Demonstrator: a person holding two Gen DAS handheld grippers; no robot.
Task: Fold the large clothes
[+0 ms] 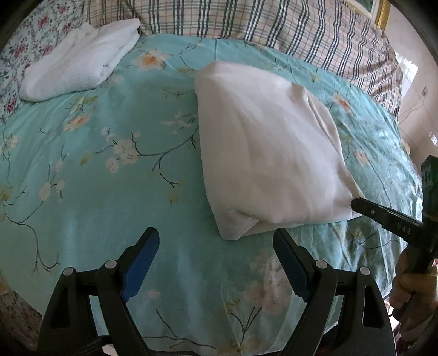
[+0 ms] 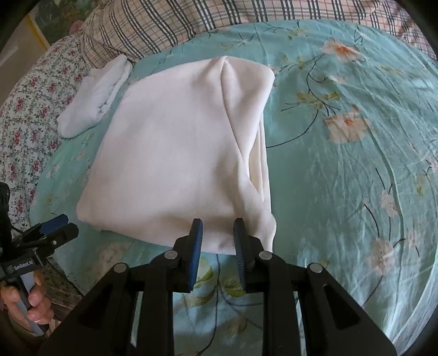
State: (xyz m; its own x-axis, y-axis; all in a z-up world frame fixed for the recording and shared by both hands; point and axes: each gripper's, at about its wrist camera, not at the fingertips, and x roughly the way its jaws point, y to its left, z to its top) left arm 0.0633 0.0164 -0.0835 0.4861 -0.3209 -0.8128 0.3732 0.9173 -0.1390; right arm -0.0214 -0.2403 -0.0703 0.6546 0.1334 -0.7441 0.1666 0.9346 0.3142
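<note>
While the left gripper (image 1: 216,263) hovers over bare bedspread with its blue-padded jaws spread wide and nothing between them, the folded white garment (image 1: 271,153) lies on the turquoise floral bedspread (image 1: 109,153), up toward one o'clock from those jaws in the left wrist view. In that same view the right gripper (image 1: 356,204) reaches in from four o'clock, its black tip at the near right corner of the garment, with a hand (image 1: 413,290) gripping its handle low at the right edge. Seen from the right wrist, the right gripper (image 2: 217,232) has its jaws only narrowly parted, standing at the garment's (image 2: 180,153) near edge; the pads are not pressing cloth, and whether any fabric lies between them cannot be told. A smaller folded white towel (image 2: 95,101) sits at ten o'clock from the garment, just beside it, against a plaid quilt (image 2: 164,24) that runs along the far side. At eight o'clock in this view the left gripper (image 2: 58,226) shows with a hand (image 2: 24,304) around its handle.
</note>
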